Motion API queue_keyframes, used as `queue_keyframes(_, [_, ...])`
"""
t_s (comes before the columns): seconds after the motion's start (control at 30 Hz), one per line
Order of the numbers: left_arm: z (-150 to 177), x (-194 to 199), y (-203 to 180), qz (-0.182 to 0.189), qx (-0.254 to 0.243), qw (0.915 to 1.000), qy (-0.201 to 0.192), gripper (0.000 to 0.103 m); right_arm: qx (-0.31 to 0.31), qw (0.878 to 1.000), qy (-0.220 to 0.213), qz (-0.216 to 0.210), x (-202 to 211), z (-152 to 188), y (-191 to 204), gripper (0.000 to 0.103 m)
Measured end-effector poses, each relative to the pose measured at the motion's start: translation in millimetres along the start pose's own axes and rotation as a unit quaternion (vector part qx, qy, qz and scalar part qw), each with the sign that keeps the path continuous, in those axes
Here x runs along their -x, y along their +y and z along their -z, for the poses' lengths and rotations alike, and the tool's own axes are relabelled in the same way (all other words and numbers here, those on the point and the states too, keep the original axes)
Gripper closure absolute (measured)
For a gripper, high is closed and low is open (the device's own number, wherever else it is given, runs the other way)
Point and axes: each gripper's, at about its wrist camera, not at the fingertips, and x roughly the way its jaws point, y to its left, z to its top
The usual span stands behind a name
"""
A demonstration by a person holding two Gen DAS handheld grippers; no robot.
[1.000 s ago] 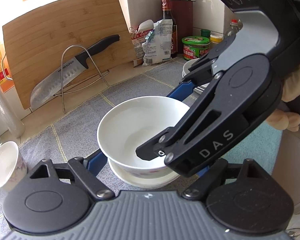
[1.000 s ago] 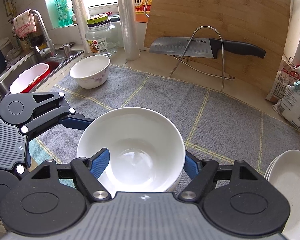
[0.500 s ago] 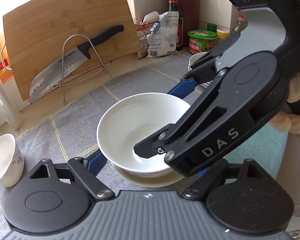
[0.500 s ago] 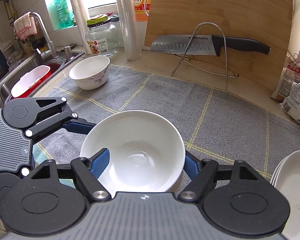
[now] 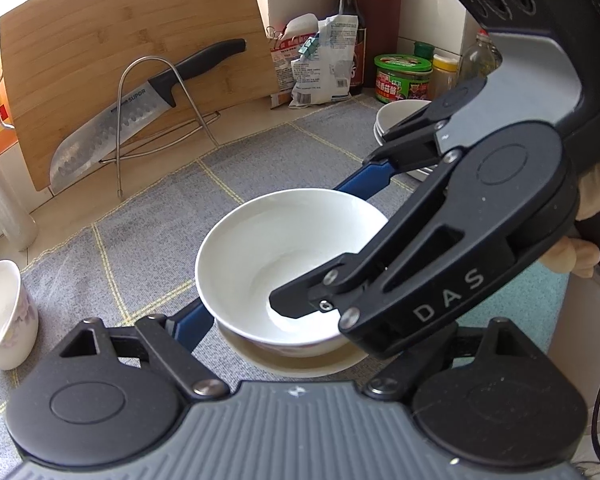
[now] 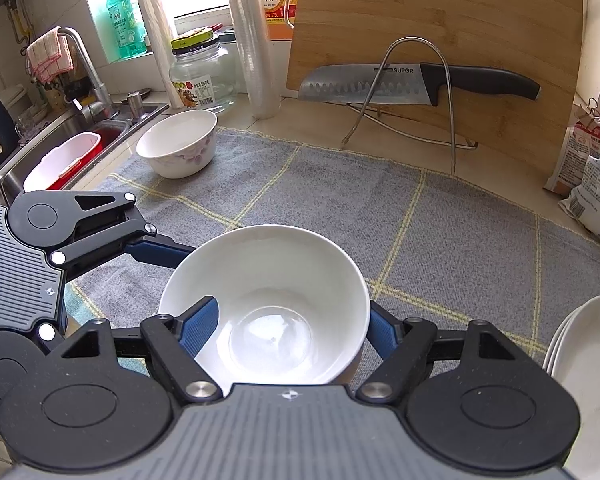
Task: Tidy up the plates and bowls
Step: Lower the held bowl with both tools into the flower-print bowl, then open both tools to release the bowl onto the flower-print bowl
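Kitchen tabletop, covered by a grey woven mat [image 6: 440, 232] with a thin yellow grid; a bamboo cutting board [image 6: 460, 20] leans at the back edge with a knife [image 6: 400, 84] on a wire stand. Step in hand, by my reading: setting the white bowl [image 6: 268, 304] into another bowl [image 5: 296, 360] whose rim shows under it, near the mat's front edge. Right tool [image 6: 292, 328] grips the bowl across its glossy round wall, one blue pad inside the rim and one outside. Left tool [image 5: 288, 276] straddles the lower bowl; its jaws are opening, pads apparently off the ware. Next move likely calls for seating the upper bowl level before release. More ware waits: a flower-patterned bowl [image 6: 178, 142] toward the sink-side edge and stacked white plates [image 6: 580, 360] at the right edge. Glazed porcelain: smooth, slippery, chippable.
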Motion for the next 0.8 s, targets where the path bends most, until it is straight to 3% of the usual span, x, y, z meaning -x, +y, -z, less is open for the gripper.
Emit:
queue_keyframes(0.2, [0.9, -0.5, 2.4, 0.012, 0.010, 0.9998, 0.010, 0.012, -0.003, 1.000, 0.000, -0.001, -0.2, 1.5, -1.8, 0.021])
queue_keyframes(0.33, [2.1, 3.4, -1.3, 0.001, -0.009, 1.0000, 0.003, 0.007, -0.002, 1.000, 0.000, -0.003, 0.7, 2.7, -2.9, 0.020])
queue_keyframes(0.57, [7.7, 17.3, 0.6, 0.005, -0.017, 0.9999, 0.000, 0.005, 0.004, 1.000, -0.012, 0.013, 7.4, 5.2, 1.4, 0.000])
queue_keyframes(0.8, [17.3, 31.3, 4.7, 0.012, -0.012, 0.9998, -0.006, 0.005, 0.020, 0.999, -0.016, 0.043, 7.8, 13.4, 14.4, 0.000])
